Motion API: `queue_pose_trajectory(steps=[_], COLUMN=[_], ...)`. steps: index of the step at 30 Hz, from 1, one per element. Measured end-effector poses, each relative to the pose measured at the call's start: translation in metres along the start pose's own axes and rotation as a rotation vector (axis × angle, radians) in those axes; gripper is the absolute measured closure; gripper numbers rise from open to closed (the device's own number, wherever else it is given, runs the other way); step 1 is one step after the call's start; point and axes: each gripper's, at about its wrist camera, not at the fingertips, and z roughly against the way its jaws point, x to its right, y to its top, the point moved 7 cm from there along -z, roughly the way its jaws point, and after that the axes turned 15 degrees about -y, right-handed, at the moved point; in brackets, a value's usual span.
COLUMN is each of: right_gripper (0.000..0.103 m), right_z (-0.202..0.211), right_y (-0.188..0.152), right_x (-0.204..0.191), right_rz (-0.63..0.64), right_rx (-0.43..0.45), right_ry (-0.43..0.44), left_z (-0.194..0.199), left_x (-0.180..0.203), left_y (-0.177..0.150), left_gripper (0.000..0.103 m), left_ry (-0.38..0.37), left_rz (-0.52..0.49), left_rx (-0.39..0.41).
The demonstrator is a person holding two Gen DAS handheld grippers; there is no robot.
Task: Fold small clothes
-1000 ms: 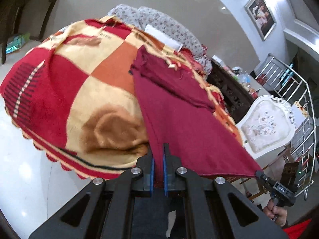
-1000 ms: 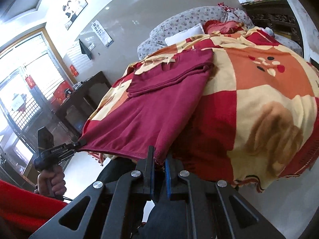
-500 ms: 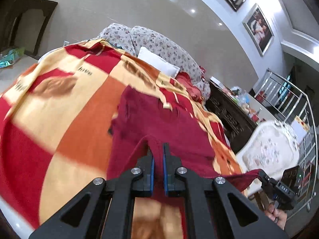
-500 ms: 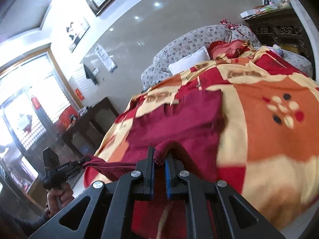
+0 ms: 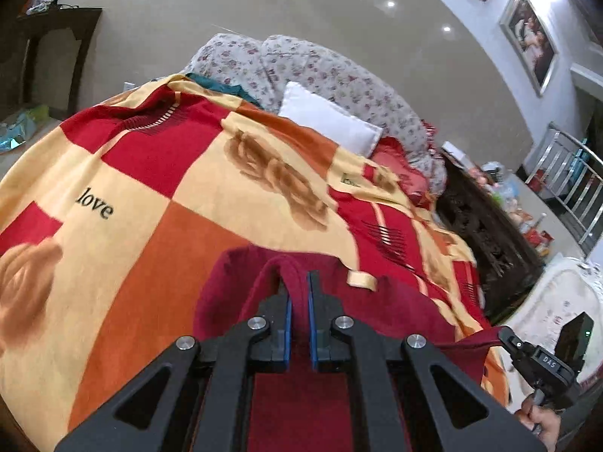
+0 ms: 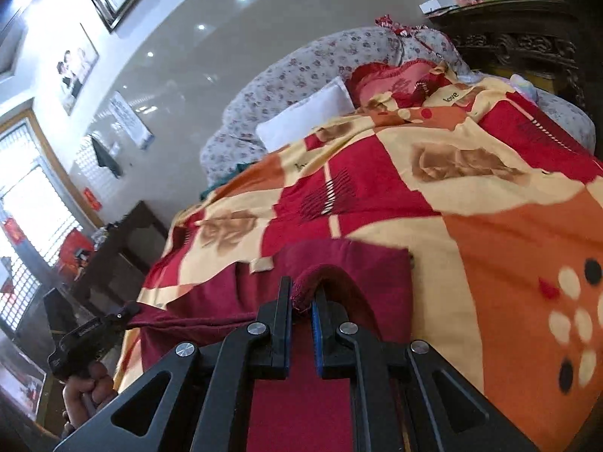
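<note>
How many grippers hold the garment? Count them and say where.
2. The left gripper clamps a fold on the garment's left side; the right gripper clamps one on its right side. None hidden.

Left gripper [image 5: 297,310]: jaws nearly together, pinching fold of maroon garment [image 5: 395,301] betw. blue pads, low over bed near its front edge. Right gripper [image 6: 301,312]: same pose, jaws clamped on garment edge. Both level, side by side, each w/ holder's hand [image 6: 88,384] below handle.
</note>
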Motion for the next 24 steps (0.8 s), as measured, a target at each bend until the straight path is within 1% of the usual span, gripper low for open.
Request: queue_pose_trajectory(steps=[3,6,8,9,10,11,12,13,14,15,16,17,19,20,21,22,23,24], right_gripper=[0.094,0.093,0.092,0.089,0.087,0.083,0.069,0.060,0.056,0.050,0.050,0.050,0.050,0.050,0.050,0.050,0.050,0.050], right_z=[-0.032,-0.053,-0.066,-0.069,-0.071,-0.073,-0.075,-0.076,-0.073,-0.068,-0.062,-0.058,-0.044,-0.038,-0.033,-0.028,-0.024,-0.024], right_y=[0.012,0.016,0.016,0.016,0.017,0.017,0.017,0.018,0.019,0.021,0.023,0.025,0.029,0.030,0.030,0.029,0.025,0.022], right_x=[0.006,0.009,0.012,0.015,0.016,0.016,0.015,0.016,0.016,0.016,0.017,0.018,0.024,0.026,0.028,0.025,0.018,0.011], right_rz=[-0.011,-0.010,-0.024,-0.028,-0.034,-0.040,-0.049,-0.056,-0.059,-0.062,-0.065,-0.069,-0.067,-0.047,0.000,0.083,0.182,0.249], right_rx=[-0.030,-0.042,-0.058,-0.052,-0.043,-0.038,-0.050,-0.054,-0.043,-0.027,-0.019,-0.008,0.025,0.030,0.039,0.055,0.071,0.073], right_ry=[-0.039,-0.071,-0.070,-0.082,-0.078,-0.062,-0.038,-0.032,-0.023,0.007,0.035,0.038,0.032,0.017,-0.023,-0.079,-0.111,-0.117], left_z=[-0.027,-0.046,-0.055,-0.058,-0.059,-0.058,-0.057,-0.055,-0.049,-0.042,-0.037,-0.030,-0.013,-0.009,-0.008,-0.012,-0.016,-0.027], left_x=[-0.013,-0.026,-0.031,-0.032,-0.033,-0.033,-0.032,-0.031,-0.030,-0.028,-0.027,-0.025,-0.019,-0.013,-0.007,0.005,0.012,0.024], left_y=[0.002,-0.002,-0.003,-0.003,-0.002,-0.001,0.000,0.002,0.006,0.012,0.017,0.022,0.030,0.030,0.027,0.020,0.016,0.007], left_gripper=[0.096,0.094,0.090,0.087,0.079,0.068,0.061,0.045,0.028,0.023,0.021,0.021,0.021,0.021,0.021,0.026,0.036,0.040], left_ry=[0.046,0.080,0.077,0.065,0.058,0.045,0.023,0.018,0.041,0.058,0.055,0.043,0.050,0.054,0.057,0.057,0.062,0.086], left_rz=[-0.003,0.000,0.013,0.022,0.026,0.034,0.041,0.036,0.016,-0.009,-0.022,-0.031,-0.066,-0.108,-0.145,-0.214,-0.264,-0.348], left_rx=[-0.037,-0.069,-0.085,-0.099,-0.103,-0.108,-0.118,-0.118,-0.103,-0.078,-0.063,-0.050,-0.012,-0.007,-0.015,-0.034,-0.049,-0.080])
